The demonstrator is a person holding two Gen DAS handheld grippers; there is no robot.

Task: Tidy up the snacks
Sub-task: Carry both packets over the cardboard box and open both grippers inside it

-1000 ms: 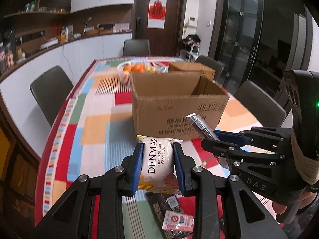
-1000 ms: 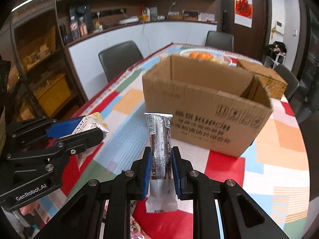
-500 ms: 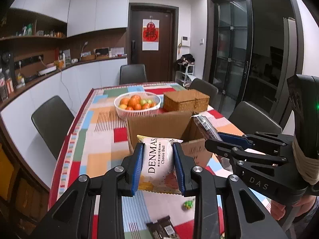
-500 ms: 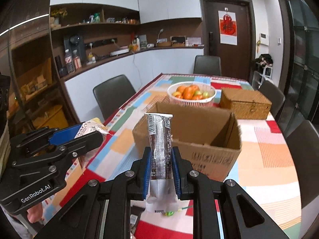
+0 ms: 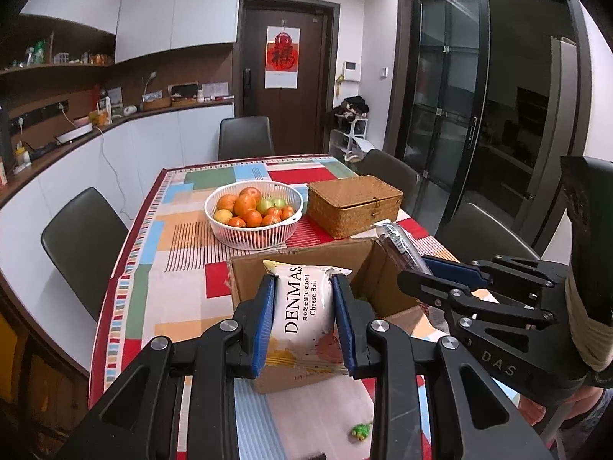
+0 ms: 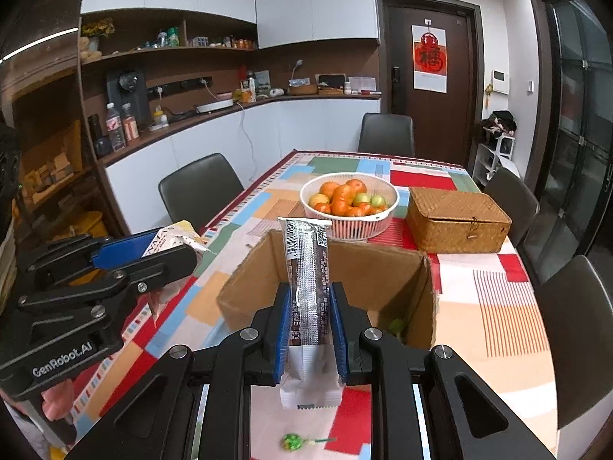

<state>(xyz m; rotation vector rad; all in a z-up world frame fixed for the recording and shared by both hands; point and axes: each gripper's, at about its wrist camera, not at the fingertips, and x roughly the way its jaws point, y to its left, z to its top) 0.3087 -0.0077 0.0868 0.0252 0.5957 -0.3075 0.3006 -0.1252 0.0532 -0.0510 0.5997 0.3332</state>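
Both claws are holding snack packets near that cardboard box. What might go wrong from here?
1. The left gripper pinches the soft Cheese Ball bag by its sides; it might slip or get squashed.
2. The right gripper holds the long dark snack bar upright, so it may catch the cardboard box rim.
3. The grippers sit close together and might bump over the box.

Both grippers are black with blue-padded fingers [image 5: 264,316], silver screws, and white "GenRobot.AI" and "DAS" lettering.
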